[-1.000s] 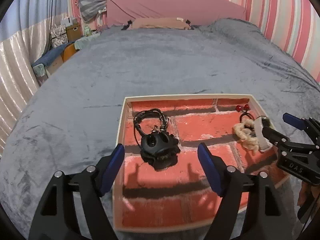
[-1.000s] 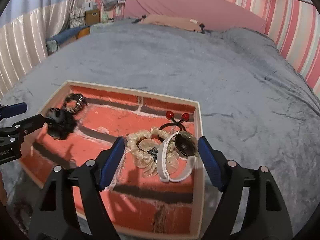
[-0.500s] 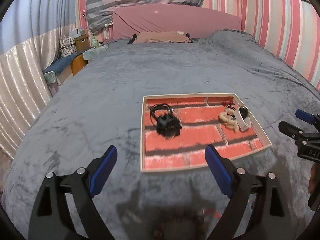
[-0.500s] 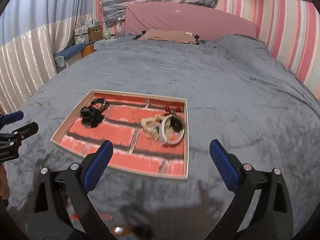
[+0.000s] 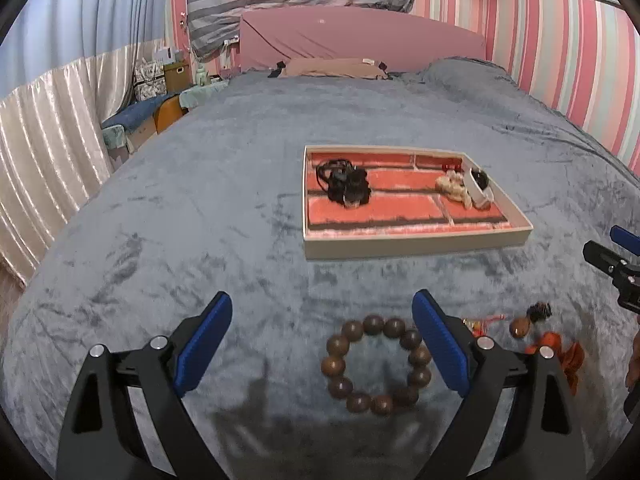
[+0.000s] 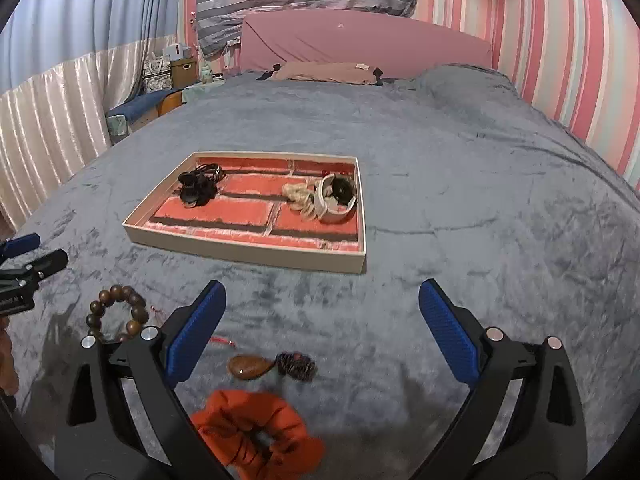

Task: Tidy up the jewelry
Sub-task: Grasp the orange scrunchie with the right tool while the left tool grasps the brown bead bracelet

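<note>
A shallow tray with a red brick-pattern floor lies on the grey bedspread. It holds a black cord piece at the left and a cream scrunchie with a white band at the right. Nearer me lie a brown bead bracelet, a brown pendant with a dark tassel and an orange scrunchie. My left gripper is open over the bracelet. My right gripper is open above the pendant.
The grey bedspread spreads wide around the tray. A pink headboard and a tan pillow lie at the far end. Boxes and a chair stand left of the bed. The right gripper shows at the left view's right edge.
Both grippers have pulled back from the tray towards me and stayed open. The bracelet, pendant and orange scrunchie have come into view in front of the tray.
</note>
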Demonstrator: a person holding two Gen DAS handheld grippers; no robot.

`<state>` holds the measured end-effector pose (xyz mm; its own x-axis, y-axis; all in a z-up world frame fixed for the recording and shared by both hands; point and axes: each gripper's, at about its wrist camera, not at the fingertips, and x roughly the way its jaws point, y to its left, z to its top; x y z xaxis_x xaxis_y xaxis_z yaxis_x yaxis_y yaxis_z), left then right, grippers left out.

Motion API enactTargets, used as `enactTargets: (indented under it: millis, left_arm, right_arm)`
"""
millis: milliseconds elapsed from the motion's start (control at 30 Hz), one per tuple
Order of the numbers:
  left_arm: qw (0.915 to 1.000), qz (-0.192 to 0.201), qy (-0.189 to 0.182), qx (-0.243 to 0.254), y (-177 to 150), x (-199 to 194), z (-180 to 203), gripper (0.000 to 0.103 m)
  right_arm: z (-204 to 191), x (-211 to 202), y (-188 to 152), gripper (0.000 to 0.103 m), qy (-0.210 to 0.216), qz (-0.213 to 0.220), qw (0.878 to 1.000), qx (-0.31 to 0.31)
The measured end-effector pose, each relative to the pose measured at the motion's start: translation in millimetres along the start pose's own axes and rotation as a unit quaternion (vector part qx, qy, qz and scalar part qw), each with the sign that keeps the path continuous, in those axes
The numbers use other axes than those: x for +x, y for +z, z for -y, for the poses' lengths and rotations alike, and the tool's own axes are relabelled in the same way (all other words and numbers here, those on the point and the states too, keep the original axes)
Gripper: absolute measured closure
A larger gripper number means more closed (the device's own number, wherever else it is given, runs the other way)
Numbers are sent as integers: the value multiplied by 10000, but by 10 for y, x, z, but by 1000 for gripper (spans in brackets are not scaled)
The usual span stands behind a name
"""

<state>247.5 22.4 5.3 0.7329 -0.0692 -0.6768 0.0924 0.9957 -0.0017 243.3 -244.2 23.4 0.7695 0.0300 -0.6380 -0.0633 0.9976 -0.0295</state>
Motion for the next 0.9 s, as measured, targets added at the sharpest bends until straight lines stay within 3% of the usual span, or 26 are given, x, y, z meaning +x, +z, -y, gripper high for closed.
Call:
enactTargets:
  millis: [433, 900]
  left_arm:
    - [9995, -201, 23, -222, -404, 103, -97, 13]
    - [9992, -184, -28, -350, -477, 40, -178, 13]
  right_arm:
    - [11, -84, -459, 8, -299, 54, 9995, -5]
    - [225, -106, -652, 11, -470, 41, 9986, 218]
